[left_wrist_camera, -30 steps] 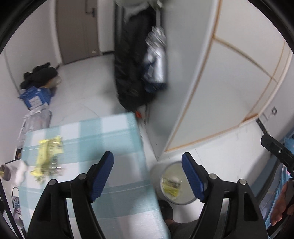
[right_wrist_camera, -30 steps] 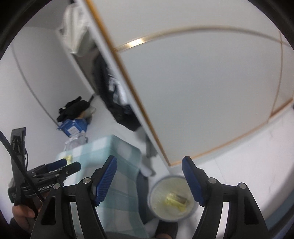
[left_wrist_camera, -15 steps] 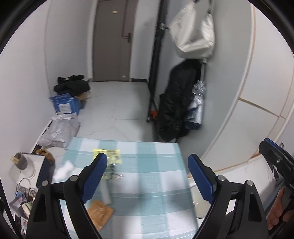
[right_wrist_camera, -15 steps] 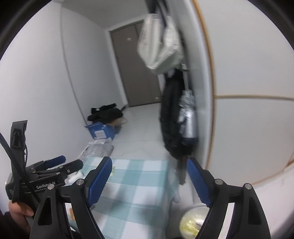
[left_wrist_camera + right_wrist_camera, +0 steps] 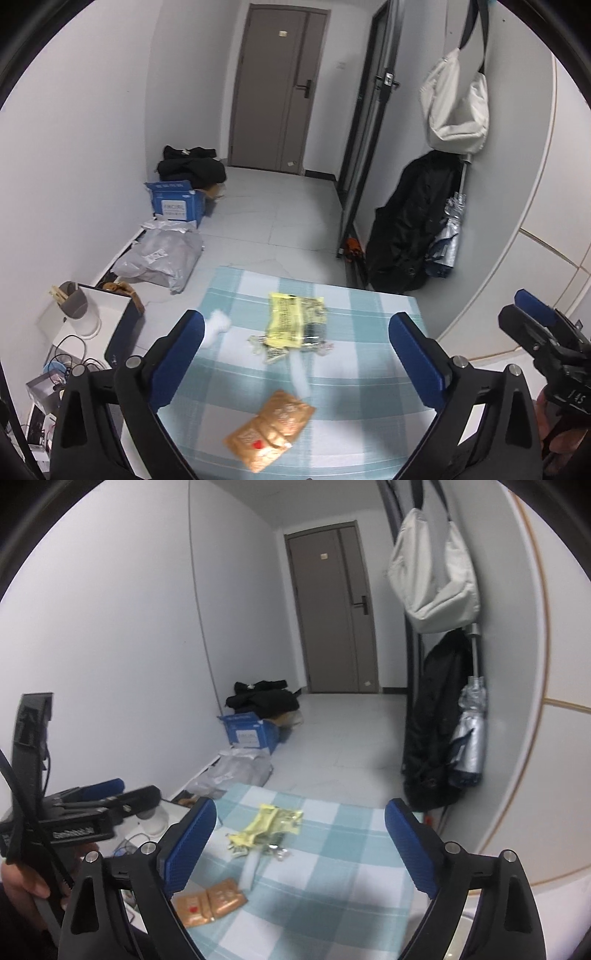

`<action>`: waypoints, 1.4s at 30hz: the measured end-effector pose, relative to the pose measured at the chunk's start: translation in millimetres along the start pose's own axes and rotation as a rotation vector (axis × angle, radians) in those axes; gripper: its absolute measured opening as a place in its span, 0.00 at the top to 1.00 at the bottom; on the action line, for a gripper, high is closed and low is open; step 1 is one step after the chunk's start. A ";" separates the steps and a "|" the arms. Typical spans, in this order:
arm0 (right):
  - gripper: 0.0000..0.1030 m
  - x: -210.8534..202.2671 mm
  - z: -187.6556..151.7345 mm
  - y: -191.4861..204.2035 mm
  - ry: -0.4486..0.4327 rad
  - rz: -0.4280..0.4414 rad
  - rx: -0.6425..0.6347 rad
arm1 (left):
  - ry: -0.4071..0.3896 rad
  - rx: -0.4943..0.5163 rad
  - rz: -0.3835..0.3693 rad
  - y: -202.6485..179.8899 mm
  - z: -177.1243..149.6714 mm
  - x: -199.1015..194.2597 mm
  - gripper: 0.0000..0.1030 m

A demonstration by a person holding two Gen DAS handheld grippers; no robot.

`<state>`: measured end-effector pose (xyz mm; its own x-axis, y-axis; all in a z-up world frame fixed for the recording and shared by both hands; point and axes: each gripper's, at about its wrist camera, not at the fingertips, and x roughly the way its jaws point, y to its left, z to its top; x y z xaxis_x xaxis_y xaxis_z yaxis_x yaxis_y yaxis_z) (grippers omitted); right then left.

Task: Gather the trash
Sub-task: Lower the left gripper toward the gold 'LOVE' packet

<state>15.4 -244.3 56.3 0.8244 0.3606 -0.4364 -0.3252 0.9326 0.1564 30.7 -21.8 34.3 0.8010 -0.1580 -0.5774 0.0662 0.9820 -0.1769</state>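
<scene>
Lying flat near the middle of the checked tablecloth [image 5: 354,332], the yellow wrapper [image 5: 295,319] rests partly on a small heap of clear crinkled film [image 5: 273,350], with a white strip [image 5: 301,376] running from that heap toward the near edge. Nearer and slightly left lies the brown sachet [image 5: 271,430], a flat two-panel packet; a white crumpled tissue [image 5: 218,326] sits at the left edge of the cloth. All of these pieces are judged to be light, thin and pliable: the wrappers are likely slick and will crumple rather than resist, and, lying flush on soft fabric, they offer little edge to catch. A raised fold or a corner of the yellow wrapper, or the crease between the sachet's panels, looks the best place to pinch, taking care not to gather the cloth. The left gripper [image 5: 295,365] and the right gripper [image 5: 299,843] both hang above the near part of the table, their jaws having just been opening and now spread wide, with nothing between them. Beyond the table, on the floor, lie a grey mailer bag [image 5: 159,258] and a blue box [image 5: 177,201].
</scene>
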 end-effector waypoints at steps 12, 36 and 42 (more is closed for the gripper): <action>0.03 43.5 -29.3 40.2 0.046 0.038 -0.056 | 0.085 -0.046 -0.042 52.1 -34.8 26.7 0.01; 0.02 100.3 -57.4 29.3 0.181 0.025 -0.002 | 0.472 0.157 -0.118 59.5 -101.8 79.7 0.01; 0.02 97.5 -55.0 30.2 0.173 0.036 0.002 | 0.541 0.270 -0.117 45.2 -117.8 89.0 0.01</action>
<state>60.5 -181.7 -30.2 0.7201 0.3867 -0.5761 -0.3522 0.9191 0.1767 34.9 -3.7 -119.0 0.3689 -0.2270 -0.9013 0.3402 0.9354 -0.0963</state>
